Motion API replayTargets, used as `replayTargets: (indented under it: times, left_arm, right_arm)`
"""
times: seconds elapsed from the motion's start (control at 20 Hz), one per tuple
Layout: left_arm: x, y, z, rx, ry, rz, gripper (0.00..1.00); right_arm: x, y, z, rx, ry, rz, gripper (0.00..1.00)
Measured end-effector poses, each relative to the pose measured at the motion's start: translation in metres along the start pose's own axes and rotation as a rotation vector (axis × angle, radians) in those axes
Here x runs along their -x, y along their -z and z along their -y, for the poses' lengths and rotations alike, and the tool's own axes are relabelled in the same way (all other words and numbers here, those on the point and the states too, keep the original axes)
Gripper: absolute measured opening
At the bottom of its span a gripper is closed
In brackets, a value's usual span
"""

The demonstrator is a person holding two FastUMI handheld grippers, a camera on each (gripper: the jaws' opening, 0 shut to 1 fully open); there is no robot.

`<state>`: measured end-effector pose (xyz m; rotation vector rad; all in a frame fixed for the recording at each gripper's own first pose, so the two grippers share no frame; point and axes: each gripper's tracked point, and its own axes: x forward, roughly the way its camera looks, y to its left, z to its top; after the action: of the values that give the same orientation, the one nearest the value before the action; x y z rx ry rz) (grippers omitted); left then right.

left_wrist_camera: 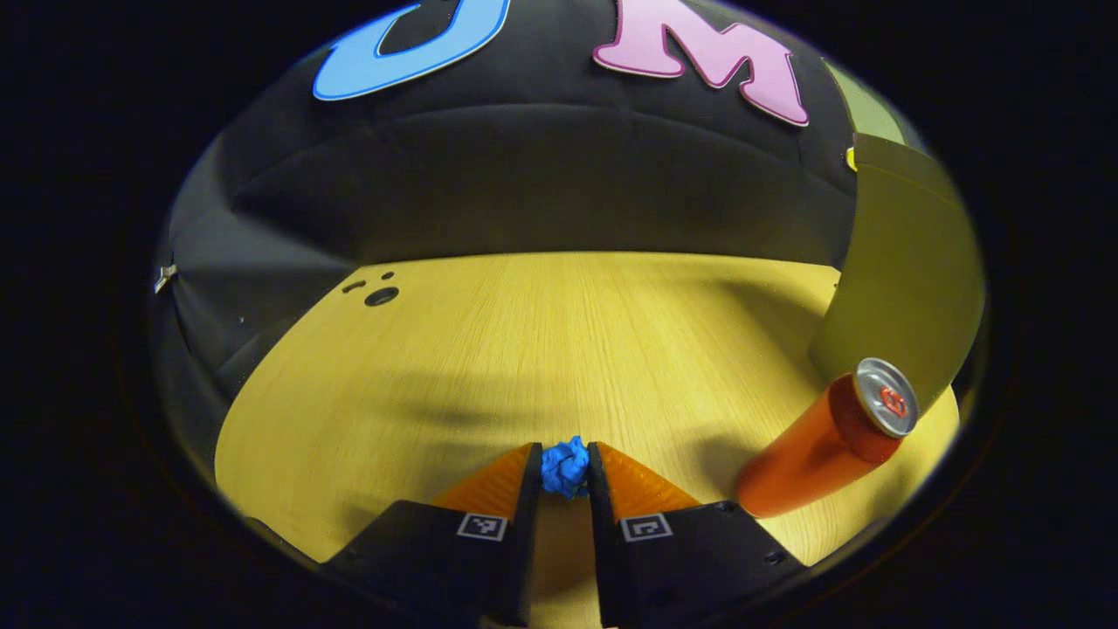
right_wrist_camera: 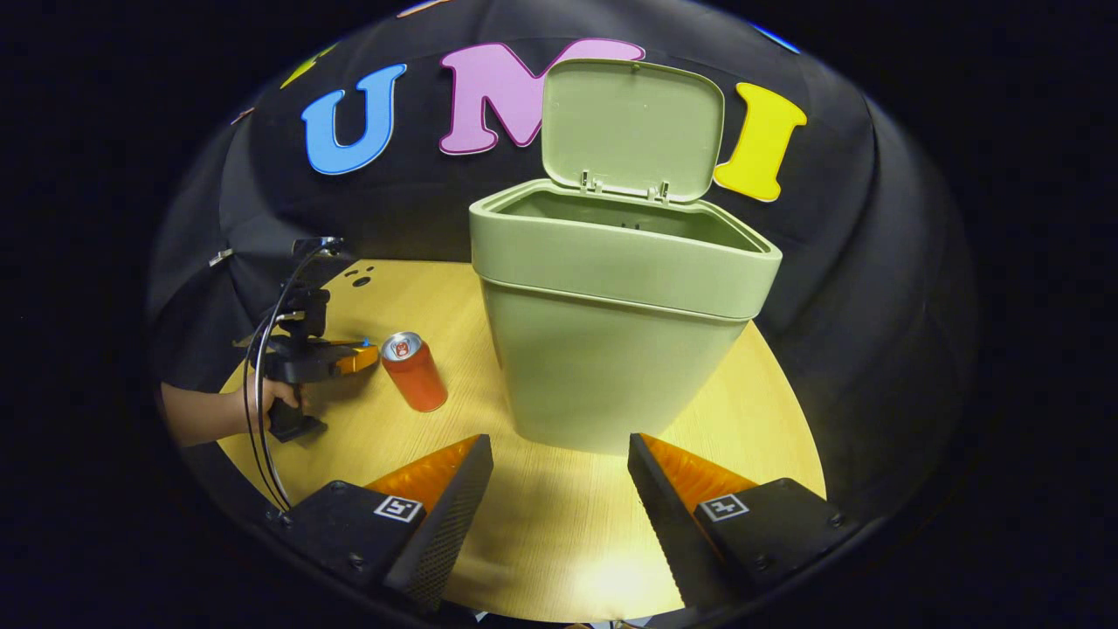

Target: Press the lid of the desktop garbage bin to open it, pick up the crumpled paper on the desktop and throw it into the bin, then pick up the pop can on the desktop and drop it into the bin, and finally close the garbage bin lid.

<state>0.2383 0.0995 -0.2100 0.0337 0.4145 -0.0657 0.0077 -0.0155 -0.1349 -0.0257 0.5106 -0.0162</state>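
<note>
Blue crumpled paper (left_wrist_camera: 565, 467) sits pinched between my left gripper's (left_wrist_camera: 565, 476) fingers; the orange pop can (left_wrist_camera: 825, 441) stands to its right. My right gripper (right_wrist_camera: 559, 489) gapes empty before the green bin (right_wrist_camera: 611, 349), lid (right_wrist_camera: 631, 127) up.

Probably lab booth: black cloth wall (right_wrist_camera: 873, 262)

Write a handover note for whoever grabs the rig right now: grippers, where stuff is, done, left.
Left gripper: shut on the crumpled paper, low over the table.
Right gripper: open, holding nothing, facing the bin.
Bin: stands on the table, lid raised upright.
Can: upright on the table, between the left gripper and the bin, untouched.
Done: lid opened, paper gripped.
Left: drop the paper in the bin, pick up the can and drop it in, close the lid.
</note>
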Motion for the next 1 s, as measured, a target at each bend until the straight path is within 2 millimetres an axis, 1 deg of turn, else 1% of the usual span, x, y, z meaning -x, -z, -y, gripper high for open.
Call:
replayTargets:
  times: [0.05, 0.1, 0.15, 0.2, 0.25, 0.3, 0.35, 0.4, 0.45, 0.5, 0.55, 0.6, 0.65, 0.8, 0.9, 1.0]
  left_arm:
    - [0.005, -0.003, 0.002, -0.010, 0.010, 0.005, 0.29]
    - [0.010, -0.007, 0.004, -0.014, 0.021, 0.015, 0.33]
    - [0.017, -0.012, 0.006, -0.017, 0.027, 0.028, 0.29]
    - [0.025, -0.019, 0.008, -0.023, 0.035, 0.044, 0.33]
    - [0.033, -0.025, 0.010, -0.031, 0.044, 0.058, 0.33]
    - [0.042, -0.033, 0.014, -0.040, 0.056, 0.072, 0.29]
    - [0.051, -0.041, 0.018, -0.050, 0.070, 0.095, 0.33]
    - [0.060, -0.052, 0.022, -0.062, 0.083, 0.113, 0.29]
    - [0.070, -0.060, 0.027, -0.069, 0.099, 0.130, 0.33]
    - [0.079, -0.070, 0.033, -0.074, 0.117, 0.148, 0.33]
    - [0.086, -0.082, 0.039, -0.078, 0.134, 0.166, 0.29]
    - [0.093, -0.094, 0.045, -0.079, 0.151, 0.183, 0.29]
    - [0.102, -0.105, 0.053, -0.079, 0.168, 0.195, 0.33]
    - [0.125, -0.145, 0.079, -0.088, 0.221, 0.255, 0.33]
    - [0.136, -0.170, 0.101, -0.111, 0.260, 0.296, 0.33]
    - [0.148, -0.191, 0.125, -0.146, 0.301, 0.334, 0.33]
  right_arm:
    - [0.001, 0.001, -0.002, 0.000, -0.004, 0.000, 0.99]
    - [0.000, 0.001, -0.003, 0.002, -0.008, 0.002, 0.99]
    - [0.001, 0.001, -0.005, 0.005, -0.012, 0.005, 0.99]
    - [0.001, 0.000, -0.007, 0.008, -0.015, 0.009, 0.99]
    - [0.002, 0.000, -0.008, 0.010, -0.019, 0.013, 0.99]
    - [0.002, 0.000, -0.009, 0.011, -0.020, 0.016, 0.99]
    - [0.002, 0.000, -0.010, 0.012, -0.023, 0.019, 0.99]
    - [0.002, 0.000, -0.011, 0.013, -0.026, 0.022, 0.99]
    - [0.003, 0.000, -0.011, 0.012, -0.028, 0.027, 0.99]
    - [0.004, 0.000, -0.011, 0.010, -0.029, 0.033, 0.99]
    - [0.005, -0.001, -0.010, 0.006, -0.029, 0.039, 0.99]
    - [0.005, -0.002, -0.009, 0.000, -0.029, 0.046, 0.99]
    - [0.005, -0.003, -0.009, -0.009, -0.028, 0.053, 0.99]
    - [0.007, -0.009, -0.007, -0.038, -0.029, 0.079, 0.99]
    - [0.008, -0.013, -0.007, -0.047, -0.032, 0.095, 0.99]
    - [0.009, -0.017, -0.007, -0.054, -0.038, 0.109, 0.99]
